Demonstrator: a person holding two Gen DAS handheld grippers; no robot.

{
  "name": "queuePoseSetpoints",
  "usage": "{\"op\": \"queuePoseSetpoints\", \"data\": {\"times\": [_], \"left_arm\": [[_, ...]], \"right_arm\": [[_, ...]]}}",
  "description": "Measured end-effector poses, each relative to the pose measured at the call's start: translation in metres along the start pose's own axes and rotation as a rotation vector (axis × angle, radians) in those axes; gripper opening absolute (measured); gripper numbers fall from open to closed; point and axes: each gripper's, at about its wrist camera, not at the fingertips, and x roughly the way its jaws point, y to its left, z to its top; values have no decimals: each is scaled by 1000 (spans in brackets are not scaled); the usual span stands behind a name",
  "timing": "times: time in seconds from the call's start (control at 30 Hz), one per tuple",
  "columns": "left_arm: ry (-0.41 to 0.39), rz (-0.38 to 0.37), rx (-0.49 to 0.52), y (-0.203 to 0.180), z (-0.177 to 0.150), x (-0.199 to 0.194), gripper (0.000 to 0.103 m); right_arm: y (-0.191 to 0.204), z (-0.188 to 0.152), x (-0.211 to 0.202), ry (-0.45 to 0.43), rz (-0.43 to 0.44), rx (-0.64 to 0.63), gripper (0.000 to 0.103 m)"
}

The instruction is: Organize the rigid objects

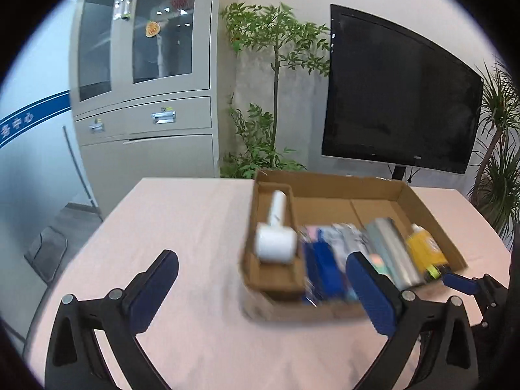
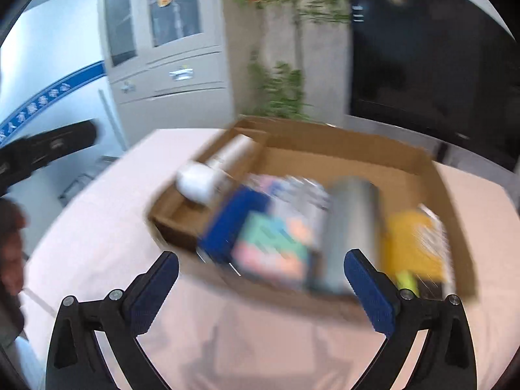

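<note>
Left tongs (image 1: 261, 287) and right tongs (image 2: 261, 287) spread wide, holding nothing, above the desk (image 1: 182, 227) before the filled cardboard box (image 1: 422, 204).

Left claw (image 1: 261, 287) and right claw (image 2: 261, 287) wide open, empty

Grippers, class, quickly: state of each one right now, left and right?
Left gripper: open, holding nothing, above the pink table.
Right gripper: open, holding nothing, near the cardboard box.
</note>
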Motion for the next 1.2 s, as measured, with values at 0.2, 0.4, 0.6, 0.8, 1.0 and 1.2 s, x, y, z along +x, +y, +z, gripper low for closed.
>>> {"op": "queuePoseSetpoints", "data": {"times": [0.2, 0.4, 0.6, 0.8, 1.0, 1.2], "left_arm": [[-7, -96, -4, -64, -38, -33, 102], [-6, -104, 23, -108, -48, -52, 102], [-6, -77, 39, -125, -54, -61, 102], [-1, -32, 50, -128, -57, -57, 102], [3, -8, 37, -123, -57, -50, 102], [17, -16, 38, -121, -59, -43, 102]], "right_arm": [[-47, -53, -52, -27, -95, 61, 102], [-77, -87, -100, -57, -142, 79, 102], [-86, -99, -130, -96, -158, 103, 102], [-88, -99, -136, -101, -167, 113, 102], [-83, -97, -133, -90, -177, 107, 102], [-78, -94, -129, -79, -189, 110, 102]]}}
